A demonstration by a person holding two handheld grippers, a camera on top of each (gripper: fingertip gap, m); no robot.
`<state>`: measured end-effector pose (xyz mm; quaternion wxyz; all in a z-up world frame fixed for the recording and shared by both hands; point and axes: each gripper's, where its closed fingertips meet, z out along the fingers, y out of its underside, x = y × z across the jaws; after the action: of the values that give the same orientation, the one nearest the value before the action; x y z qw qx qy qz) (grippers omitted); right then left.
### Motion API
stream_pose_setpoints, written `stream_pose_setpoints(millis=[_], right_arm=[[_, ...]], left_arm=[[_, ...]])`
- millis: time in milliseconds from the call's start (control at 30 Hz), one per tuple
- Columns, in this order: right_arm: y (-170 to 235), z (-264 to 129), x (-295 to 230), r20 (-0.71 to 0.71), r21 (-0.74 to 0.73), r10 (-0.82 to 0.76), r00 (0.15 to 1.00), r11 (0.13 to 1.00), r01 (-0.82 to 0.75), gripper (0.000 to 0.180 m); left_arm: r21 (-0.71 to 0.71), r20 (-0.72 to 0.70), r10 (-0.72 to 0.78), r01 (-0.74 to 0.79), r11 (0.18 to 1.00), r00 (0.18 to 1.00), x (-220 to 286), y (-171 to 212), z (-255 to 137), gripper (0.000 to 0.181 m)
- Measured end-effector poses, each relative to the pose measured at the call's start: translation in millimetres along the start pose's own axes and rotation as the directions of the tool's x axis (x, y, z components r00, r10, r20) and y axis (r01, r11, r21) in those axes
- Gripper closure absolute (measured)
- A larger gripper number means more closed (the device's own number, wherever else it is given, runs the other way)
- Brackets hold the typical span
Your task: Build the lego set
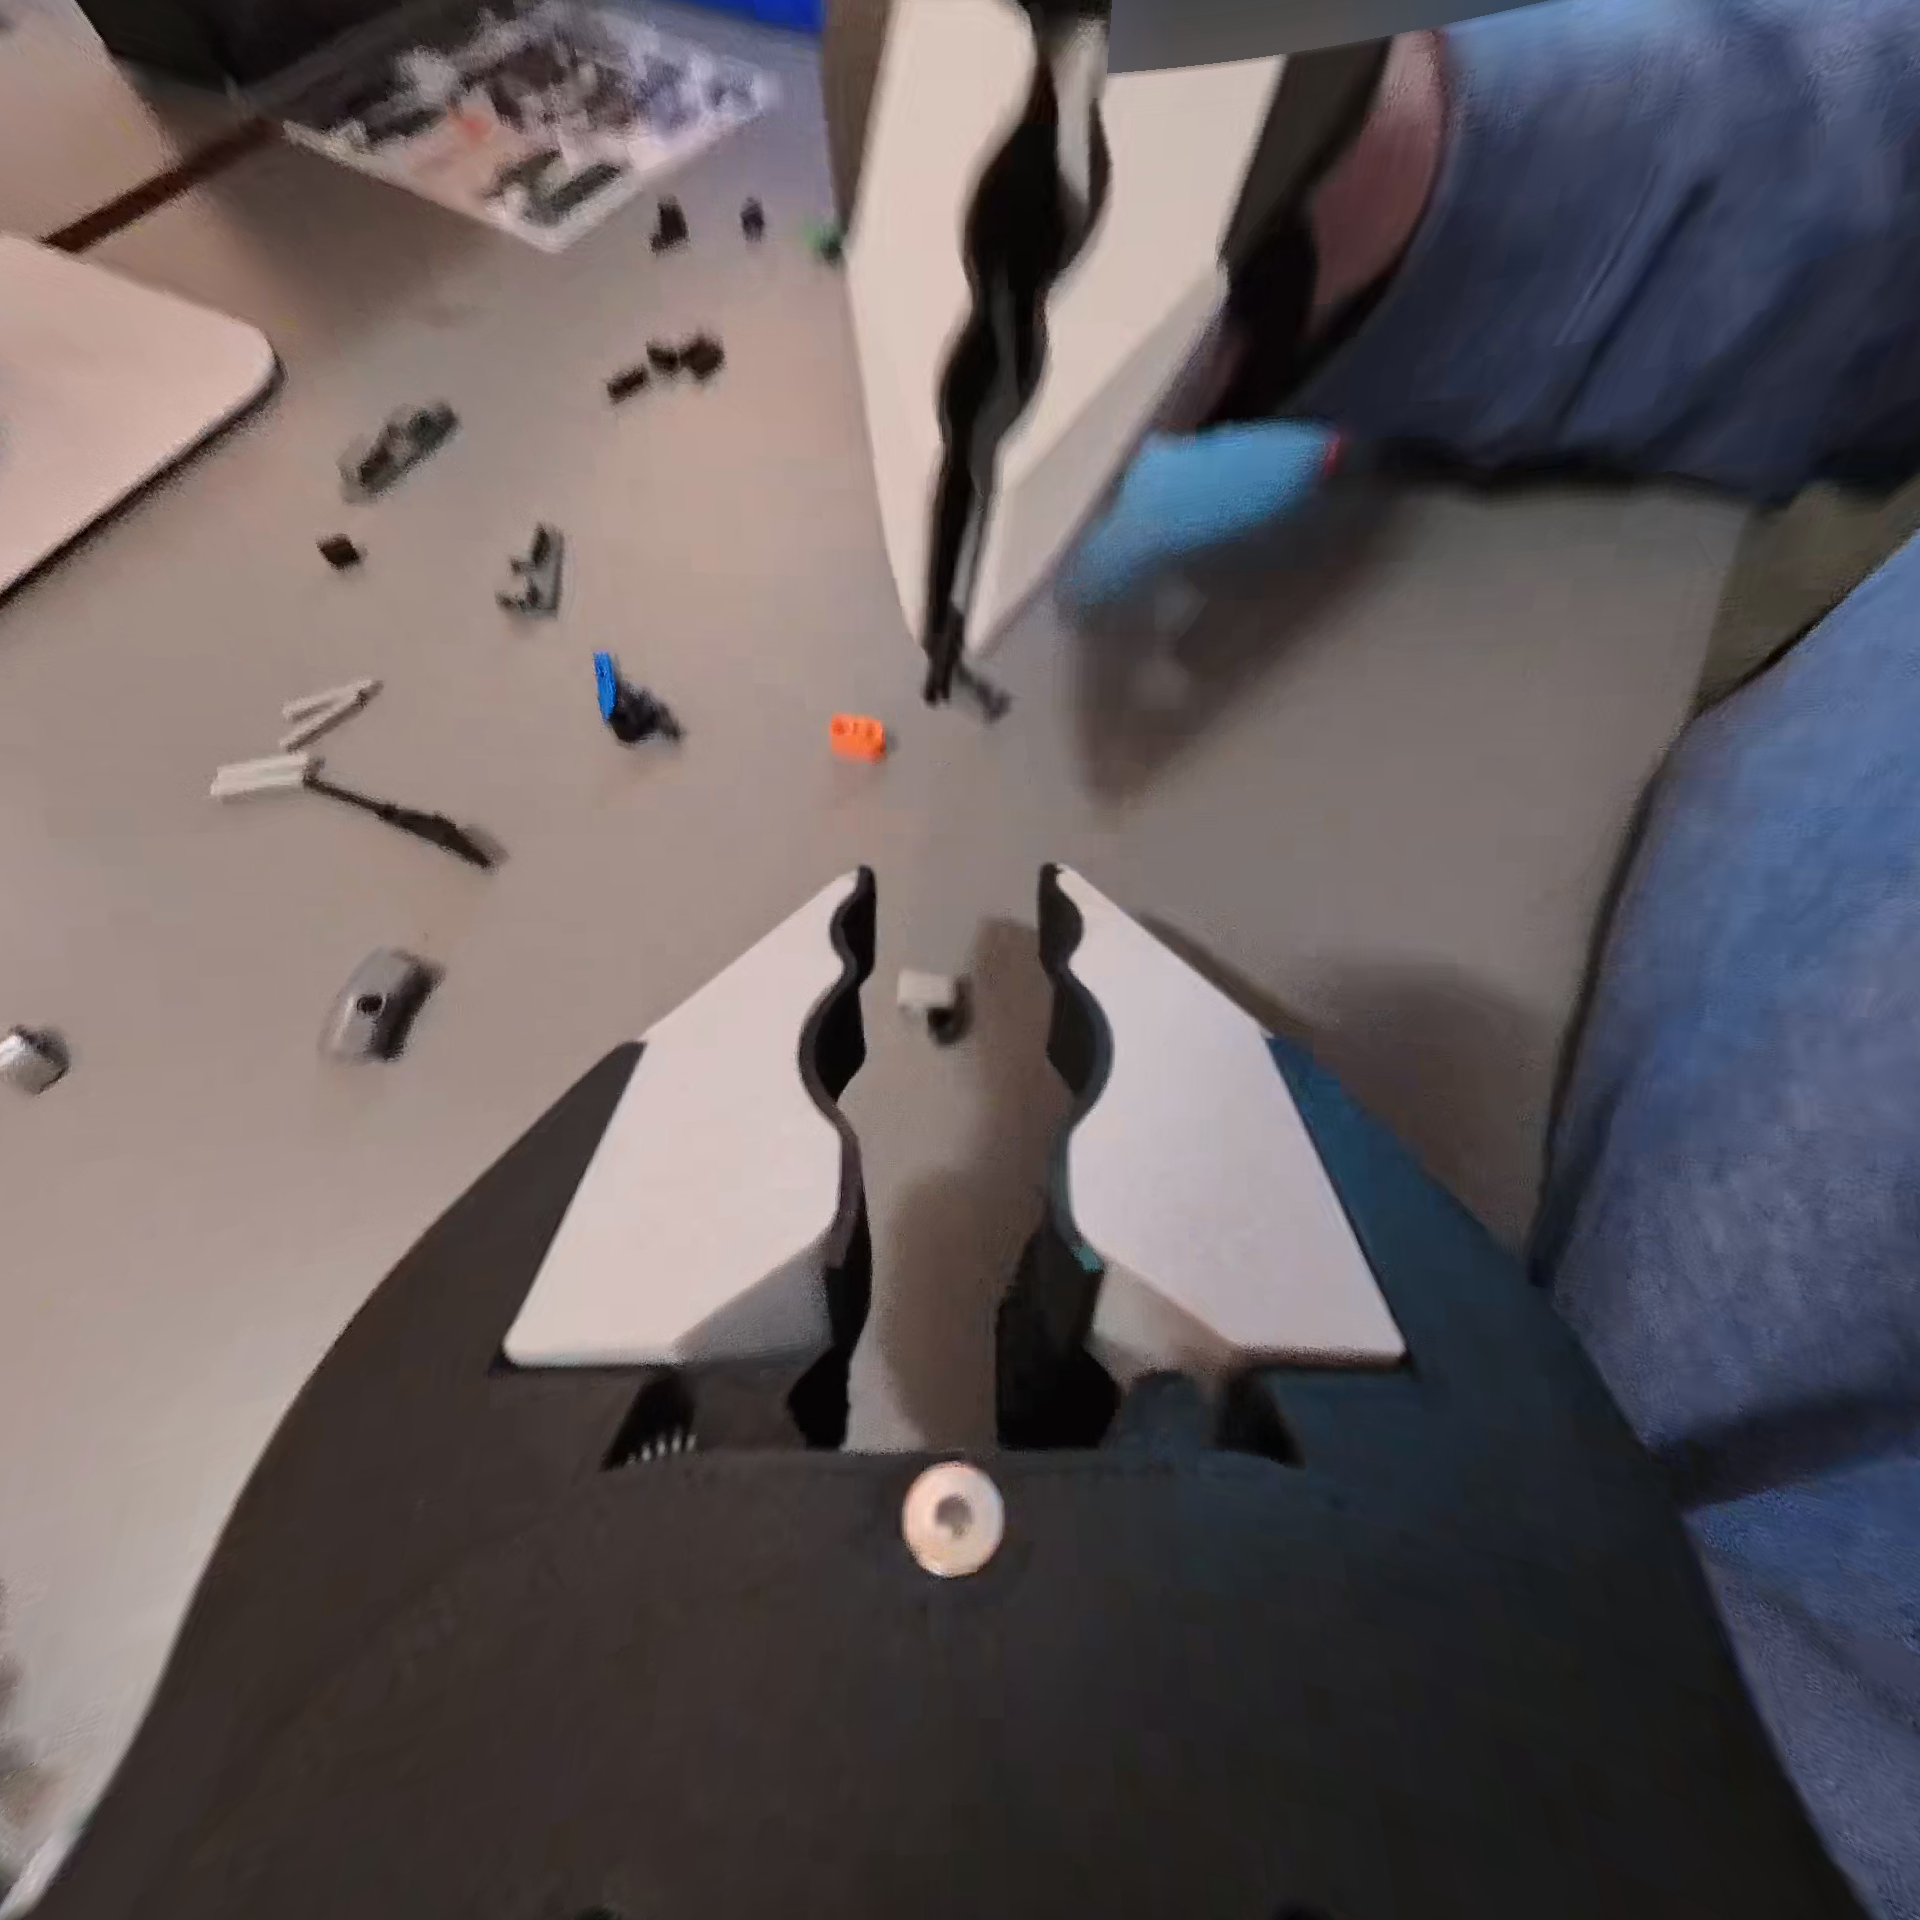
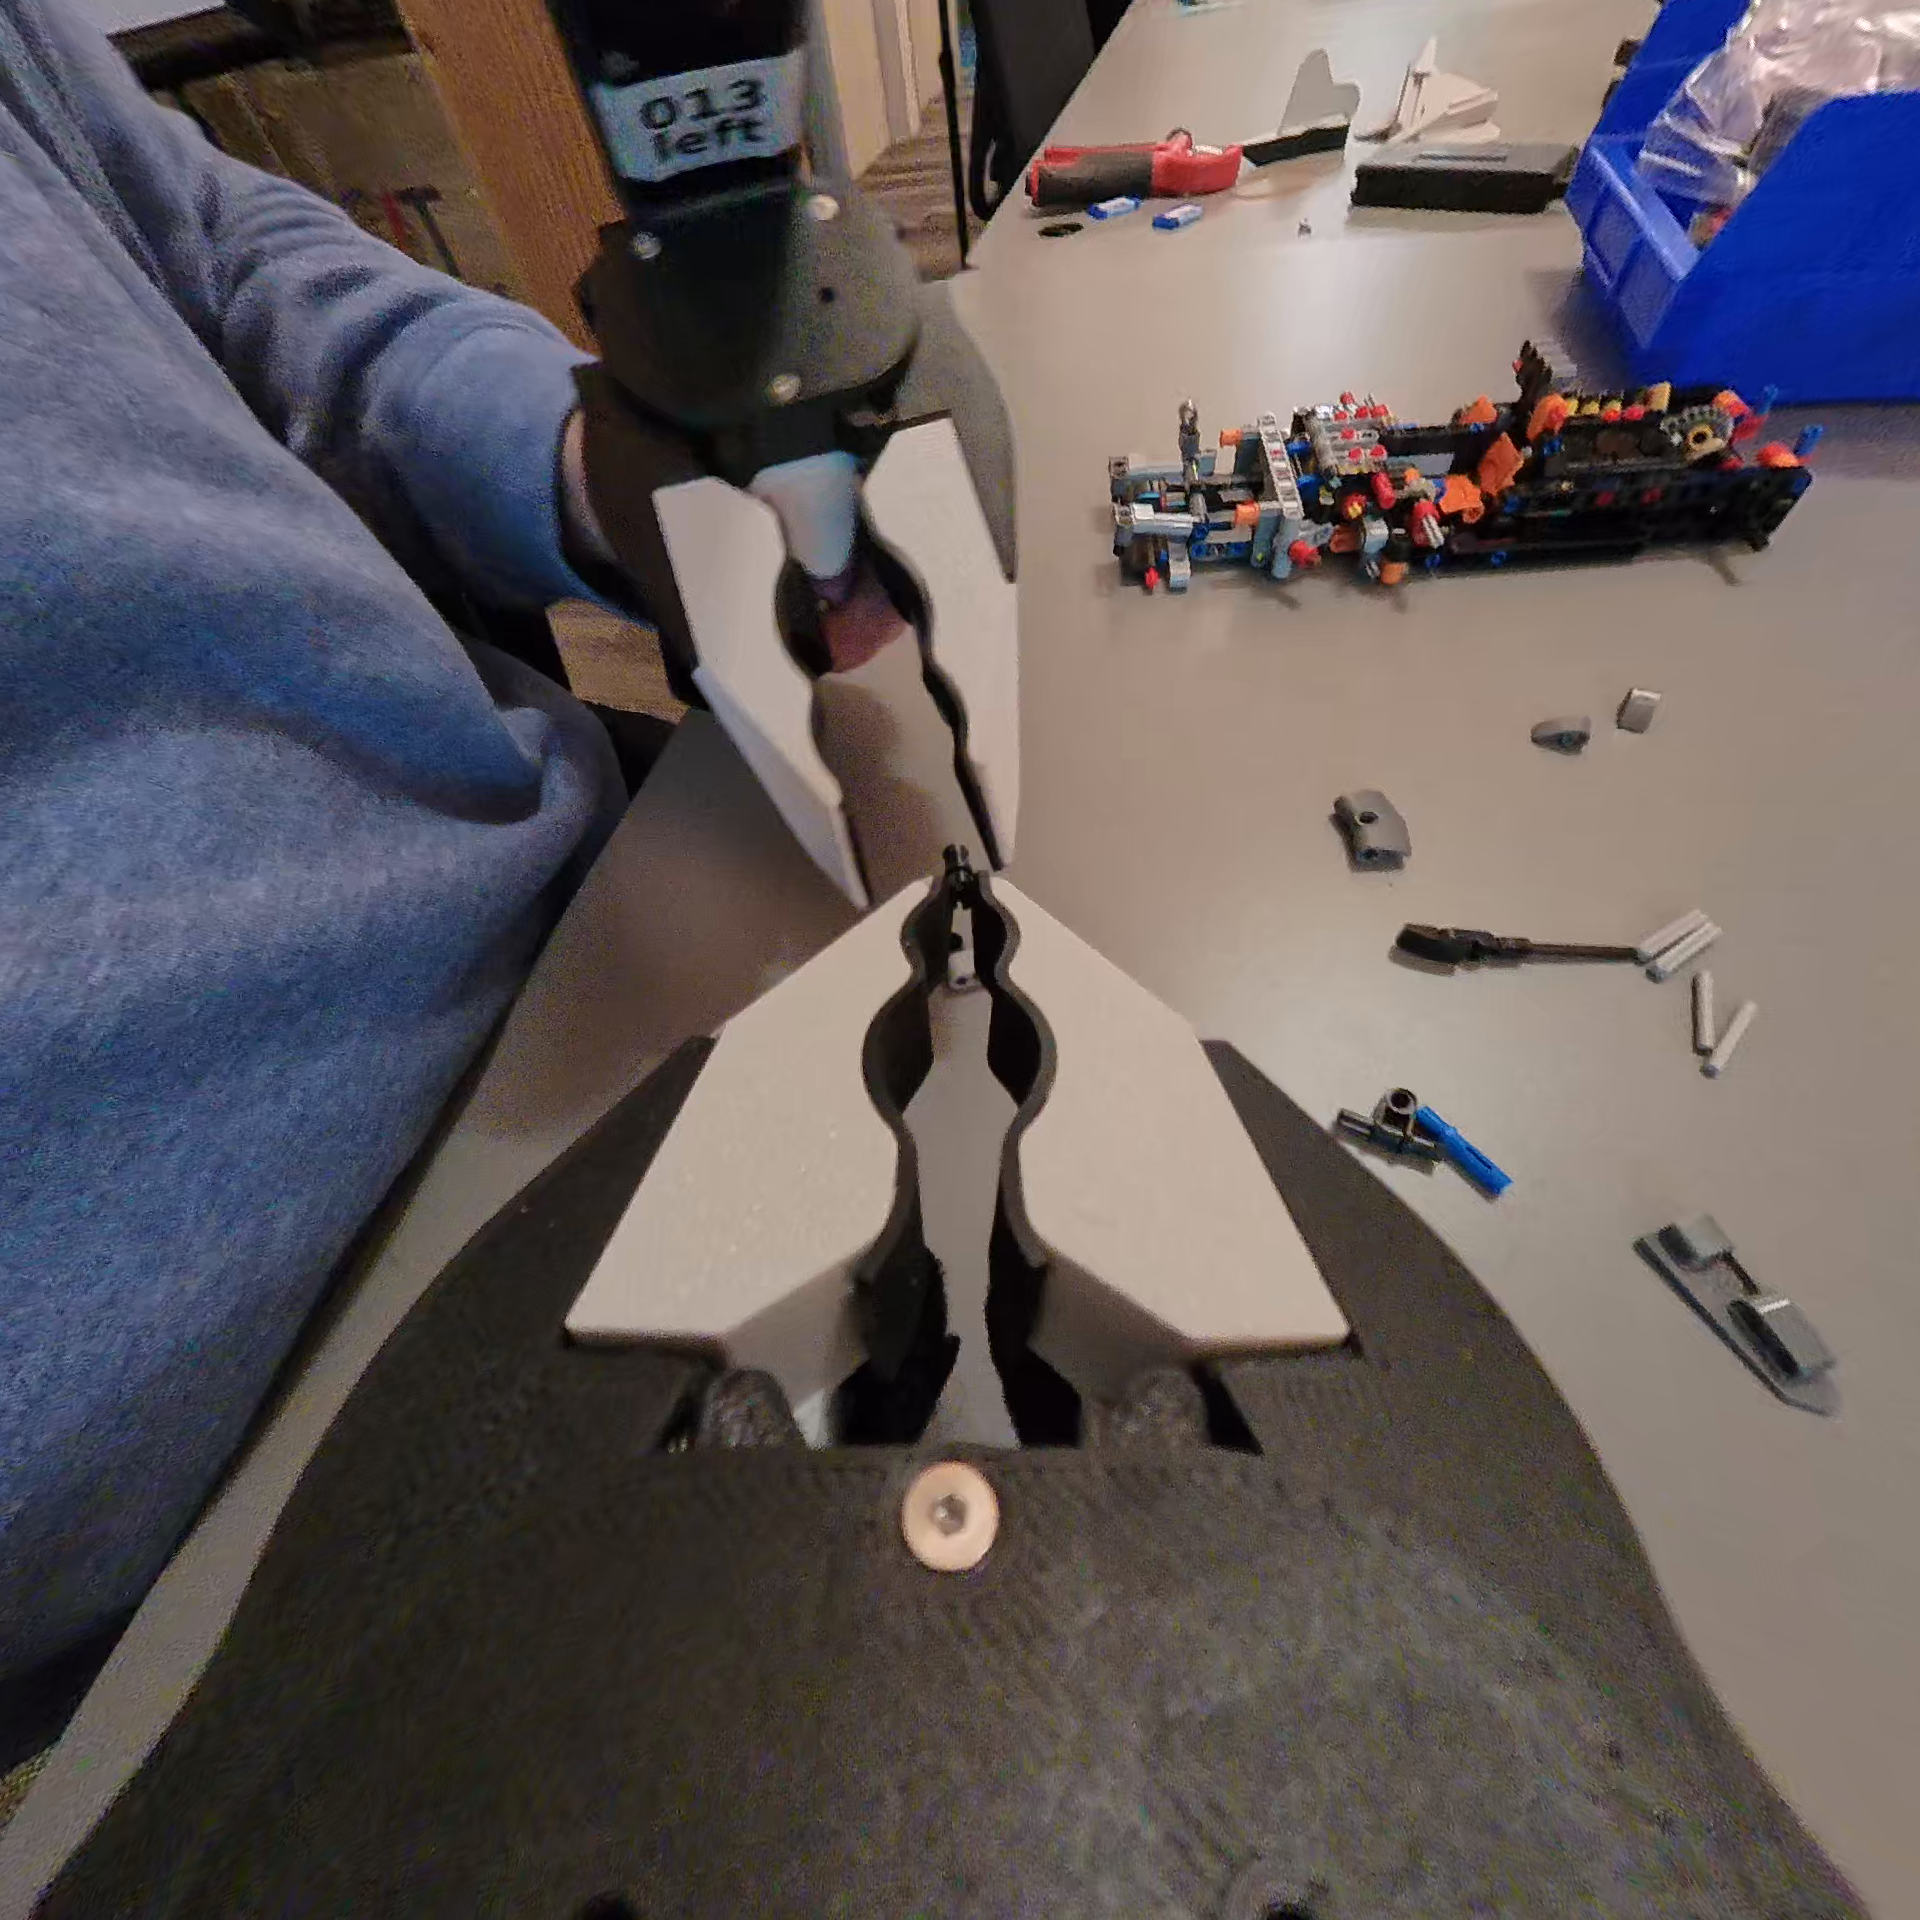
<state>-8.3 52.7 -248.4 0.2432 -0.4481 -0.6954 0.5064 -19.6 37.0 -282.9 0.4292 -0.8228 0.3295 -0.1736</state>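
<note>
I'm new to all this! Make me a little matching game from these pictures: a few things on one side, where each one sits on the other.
Things:
1. small black pin piece
2. small grey block
3. long multicoloured brick assembly
4. blue plastic bin

Places:
A. far right corner of the grey table
B. on the table between the open left gripper's fingertips
C. clamped in the right gripper's tips
D. just in front of the bin

Pairs: 1-C, 2-B, 3-D, 4-A

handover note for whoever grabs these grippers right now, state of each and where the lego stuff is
Right gripper: shut on a thin black pin, low over the table.
Left gripper: open, empty, a small grey piece lying between its fingers.
Done: partly built model sits at the far side.
Left: loose parts such as the orange brick and grey axles are unattached.
</note>
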Motion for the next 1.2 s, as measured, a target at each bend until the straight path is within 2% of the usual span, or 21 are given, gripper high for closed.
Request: stream_pose_setpoints(millis=[133,233,400,633,767,967,1200], right_arm=[[7.9,4.0,1.7,0.002,-0.028,0.015,1.0,1.0,-0.015,0.178],[11.8,6.0,1.8,-0.005,-0.047,0.014,1.0,0.999,-0.014,0.178],[17.5,8.2,3.2,-0.016,-0.077,0.008,1.0,0.997,-0.01,0.178],[21.7,9.8,3.1,-0.015,-0.094,0.004,1.0,0.996,-0.006,0.178],[22.5,10.6,2.7,-0.013,-0.097,0.004,1.0,0.995,-0.006,0.178],[23.6,11.6,2.0,-0.01,-0.103,0.006,1.0,0.995,-0.007,0.178],[28.0,13.0,1.3,-0.012,-0.135,0.01,1.0,0.991,-0.012,0.178]], left_arm=[[-0.225,0.096,0.203,-0.177,0.958,0.975,-2.1,39.9,13.6,0.149],[-0.244,0.142,0.258,-0.219,0.945,0.956,-7.2,41.2,18.6,0.155],[-0.264,0.141,0.288,-0.245,0.933,0.947,-7.5,39.8,23.8,0.166],[-0.242,0.137,0.236,-0.199,0.95,0.962,-7.9,39.9,24.5,0.168],[-0.257,0.132,0.22,-0.181,0.949,0.967,-9.3,40.6,21.3,0.156],[-0.261,0.021,0.072,-0.064,0.963,0.997,-3.5,43.7,23.3,0.166],[-0.221,0.022,0.041,-0.035,0.975,0.999,-4.1,42.1,23.3,0.167]])
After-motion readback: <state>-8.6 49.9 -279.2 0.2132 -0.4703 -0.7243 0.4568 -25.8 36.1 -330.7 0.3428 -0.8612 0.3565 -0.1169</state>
